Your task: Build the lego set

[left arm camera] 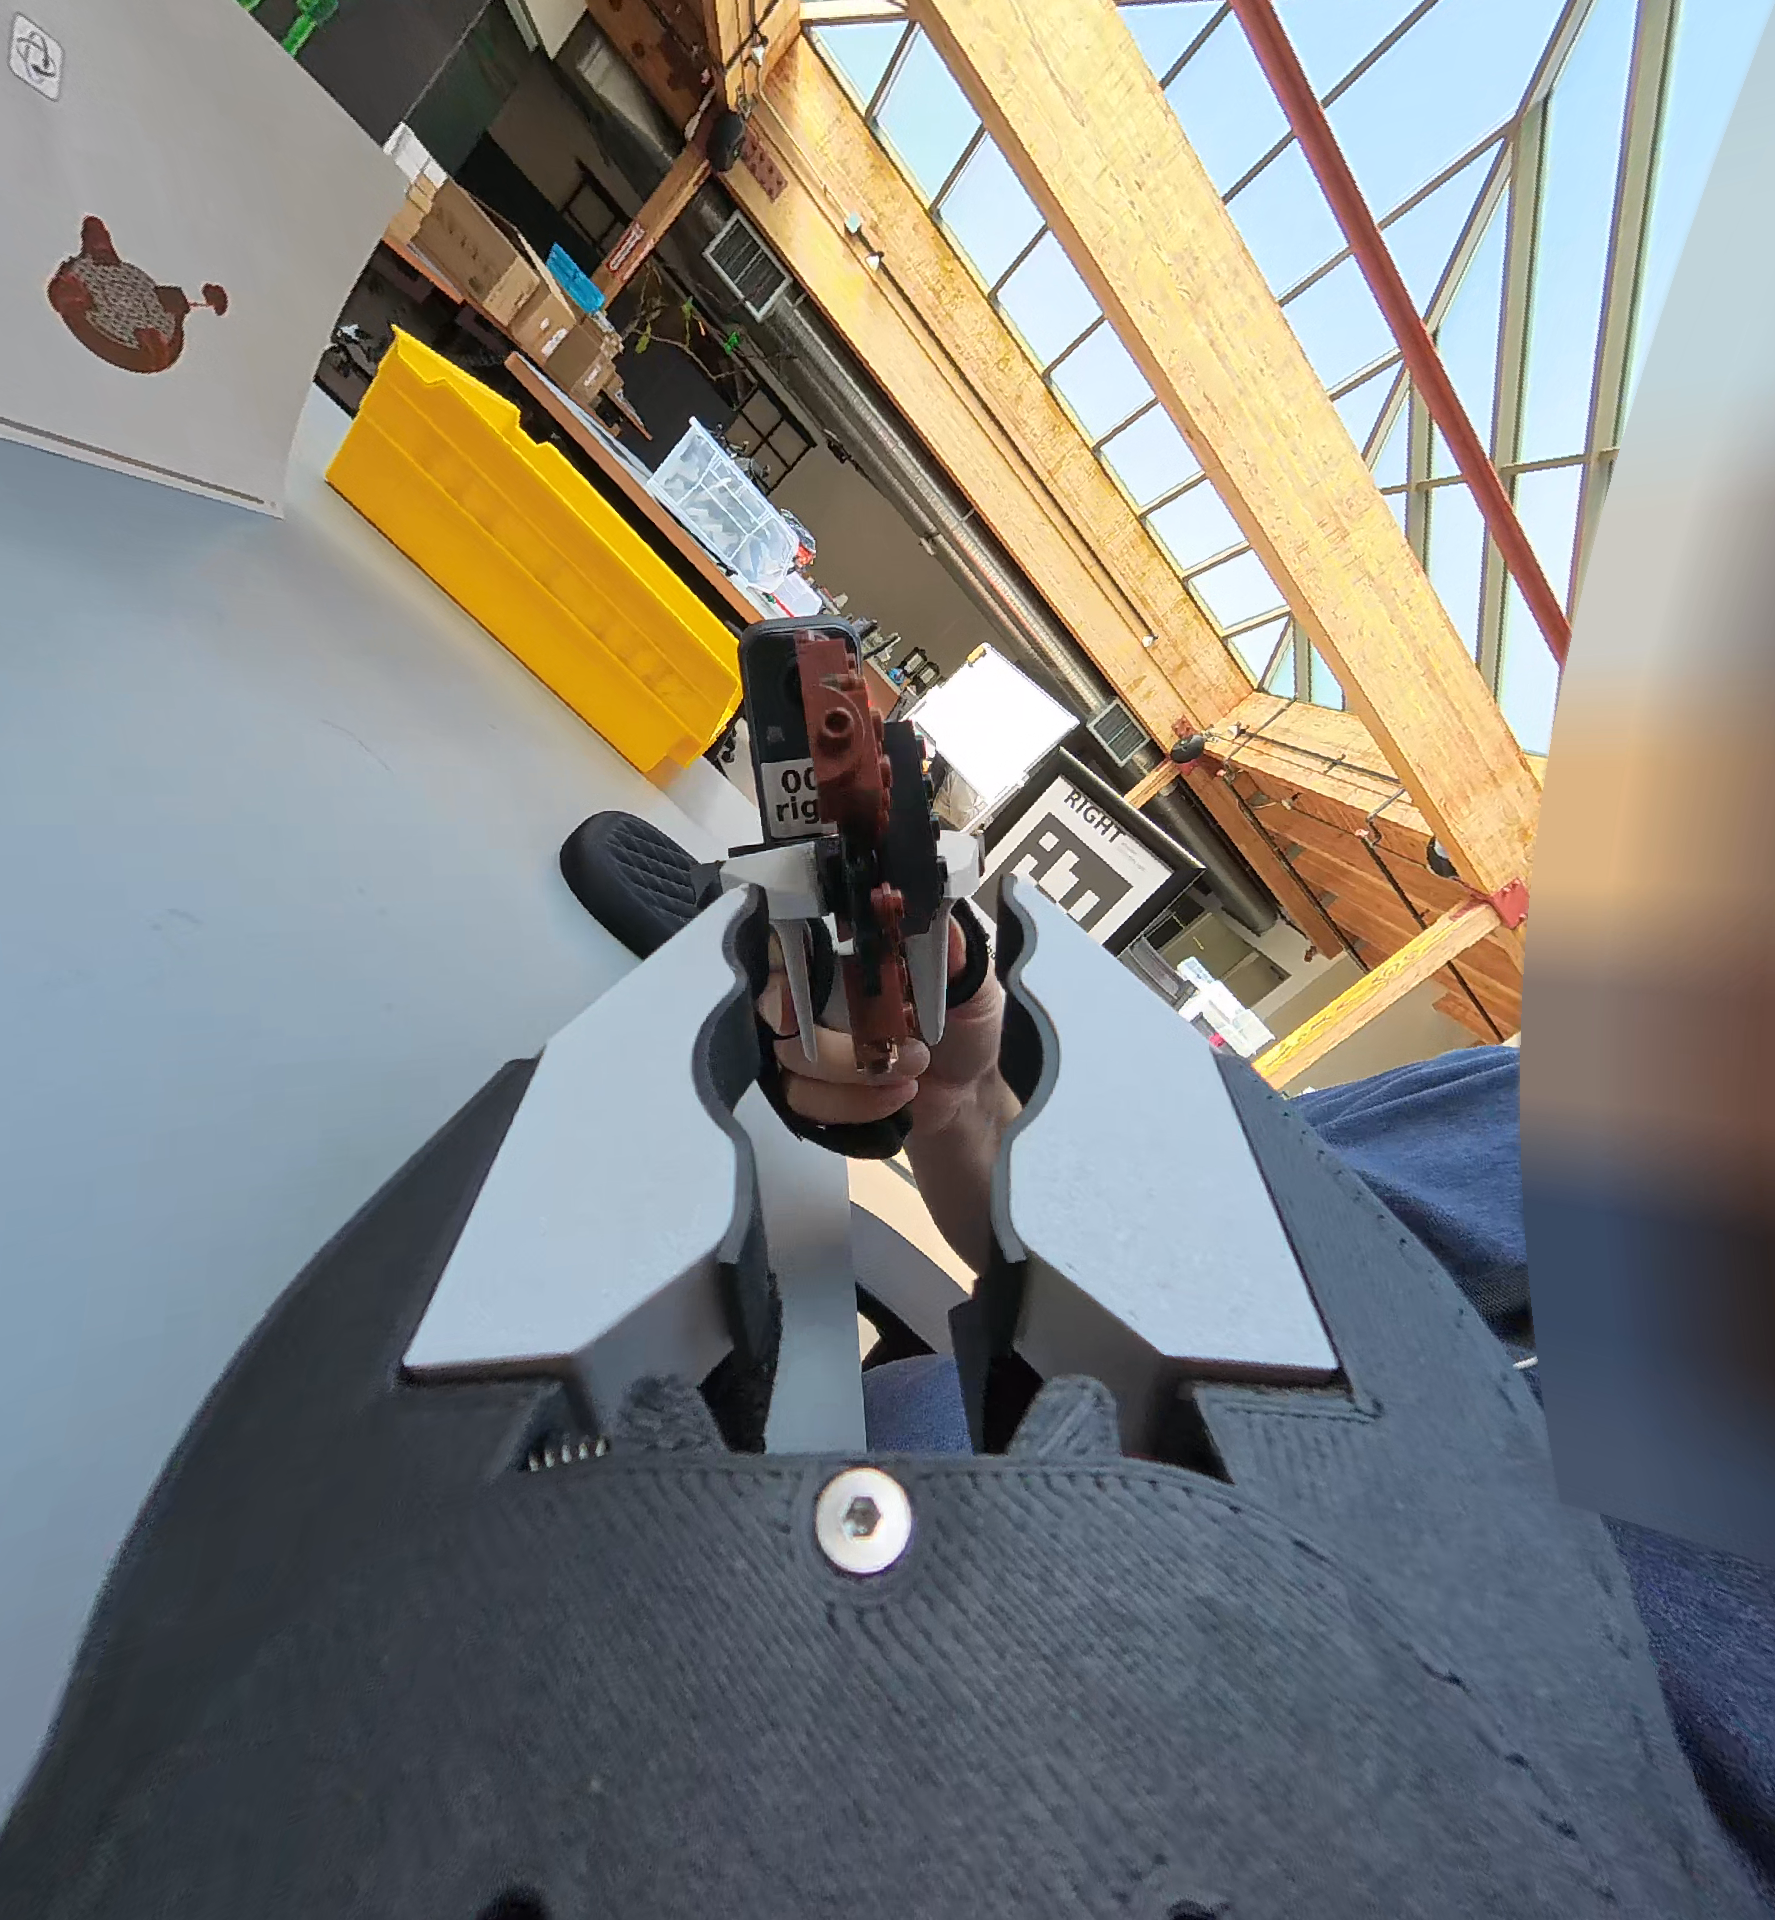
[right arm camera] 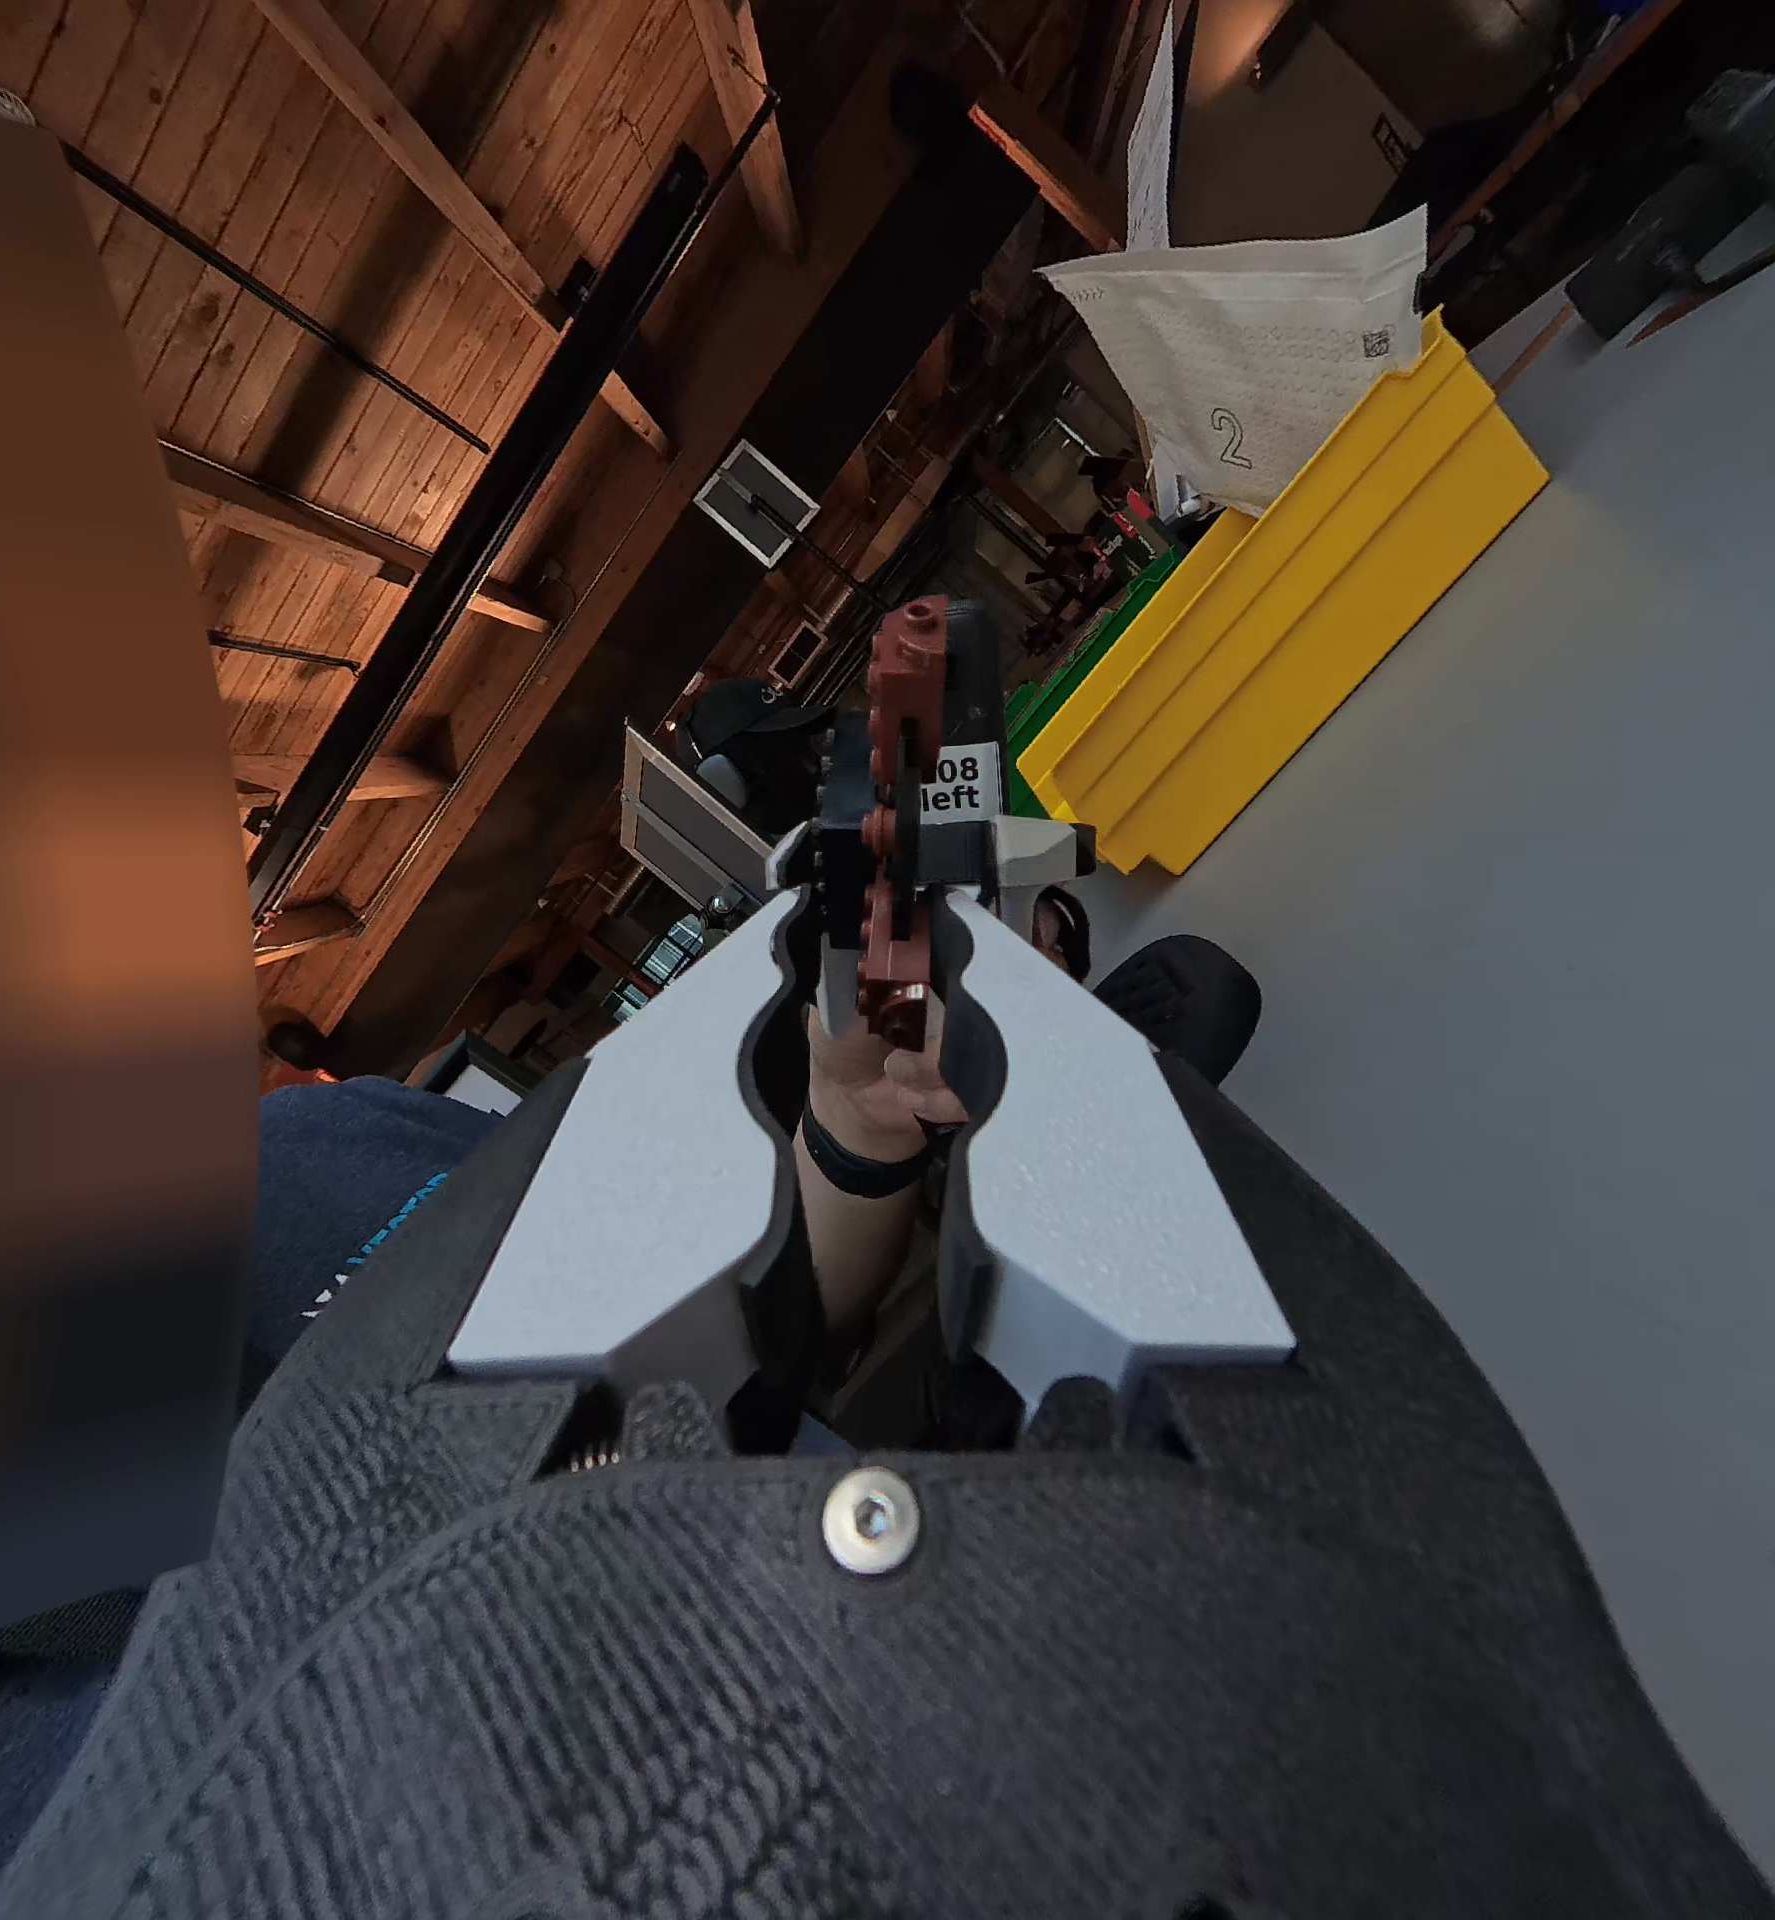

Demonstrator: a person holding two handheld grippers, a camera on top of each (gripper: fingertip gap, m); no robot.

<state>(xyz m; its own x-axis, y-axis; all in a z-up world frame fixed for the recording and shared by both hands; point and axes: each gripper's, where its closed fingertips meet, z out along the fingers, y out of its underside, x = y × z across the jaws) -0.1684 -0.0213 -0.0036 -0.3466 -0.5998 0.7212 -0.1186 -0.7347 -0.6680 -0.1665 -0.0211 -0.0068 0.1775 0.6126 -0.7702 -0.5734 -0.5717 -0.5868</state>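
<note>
Brown-and-black model (left arm camera: 857, 831) stands on end between the facing jaws. The right jaws seem clamped on it; the left jaws are part-open and empty, straddling its lower end.

Workshop loft: timber beams (left arm camera: 1205, 343), skylights (left arm camera: 1122, 135), yellow parts bin (left arm camera: 509, 540), cardboard boxes (left arm camera: 498, 260).

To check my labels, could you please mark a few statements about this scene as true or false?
1. The lego assembly is brown and black. True.
2. It lies on the grey table. False: it is held up off the table, between the fingers of the right gripper.
3. A white bag stands in the yellow bin. True.
4. The two grippers point away from each other. False: the left gripper faces the right one.
</note>
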